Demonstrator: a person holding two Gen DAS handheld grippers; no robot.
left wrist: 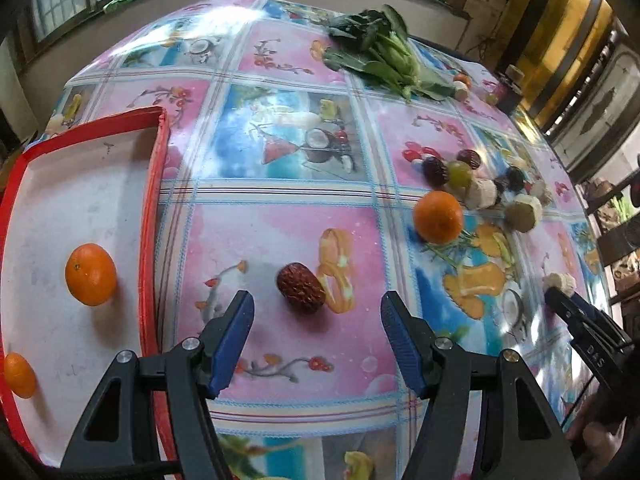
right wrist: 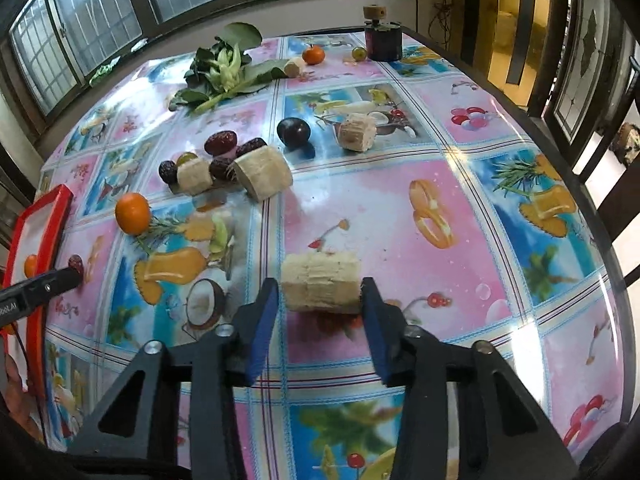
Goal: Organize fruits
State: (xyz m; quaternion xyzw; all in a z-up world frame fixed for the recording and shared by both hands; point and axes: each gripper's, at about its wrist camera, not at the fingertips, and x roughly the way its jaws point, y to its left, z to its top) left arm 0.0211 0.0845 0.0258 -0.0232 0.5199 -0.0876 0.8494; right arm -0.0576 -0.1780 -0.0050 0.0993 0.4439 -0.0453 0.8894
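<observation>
My left gripper (left wrist: 318, 312) is open just above the table, with a wrinkled red date (left wrist: 301, 287) lying between and a little ahead of its fingertips. A red-rimmed white tray (left wrist: 154, 184) at the left holds two oranges (left wrist: 91, 274). My right gripper (right wrist: 320, 300) is shut on a pale banana chunk (right wrist: 320, 287), pads against its two ends, just above the table. Another orange (right wrist: 133, 208) lies near a cluster of dates, a green grape and banana chunks (right wrist: 224, 164).
A bunch of leafy greens (right wrist: 224, 68) lies at the far side. A dark plum (right wrist: 294, 132), another banana chunk (right wrist: 356, 131), a far orange (right wrist: 313, 55) and a dark jar (right wrist: 383, 42) sit beyond. The table edge (right wrist: 560, 152) runs along the right.
</observation>
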